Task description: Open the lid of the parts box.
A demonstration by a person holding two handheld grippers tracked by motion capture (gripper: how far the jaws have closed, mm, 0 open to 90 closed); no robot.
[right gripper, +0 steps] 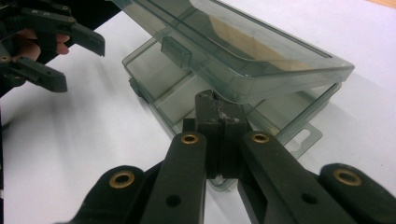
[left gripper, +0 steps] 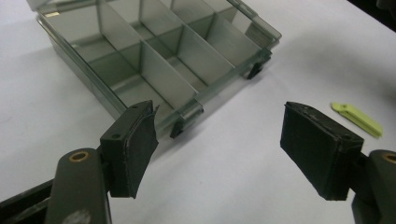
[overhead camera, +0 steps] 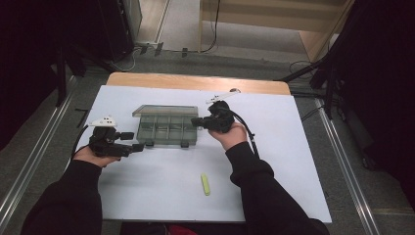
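A smoky clear compartment box (overhead camera: 166, 129) lies on the white tabletop with its hinged lid (overhead camera: 165, 110) raised at the far side. In the left gripper view the box (left gripper: 154, 60) shows several bare compartments. My left gripper (overhead camera: 133, 141) hovers open just left of the box's near corner, its jaws (left gripper: 219, 144) wide apart with nothing between them. My right gripper (overhead camera: 195, 121) is shut at the box's right end. Its closed tips (right gripper: 219, 112) sit right under the lid's (right gripper: 261, 51) edge; whether they touch it I cannot tell. The left gripper (right gripper: 77, 63) shows beyond the box.
A small yellow-green piece (overhead camera: 205, 184) lies on the white sheet (overhead camera: 293, 147) near the front, also seen as a flat strip (left gripper: 357, 119) right of the left jaws. A wooden table edge (overhead camera: 195, 81) runs along the back. Floor rails flank the table.
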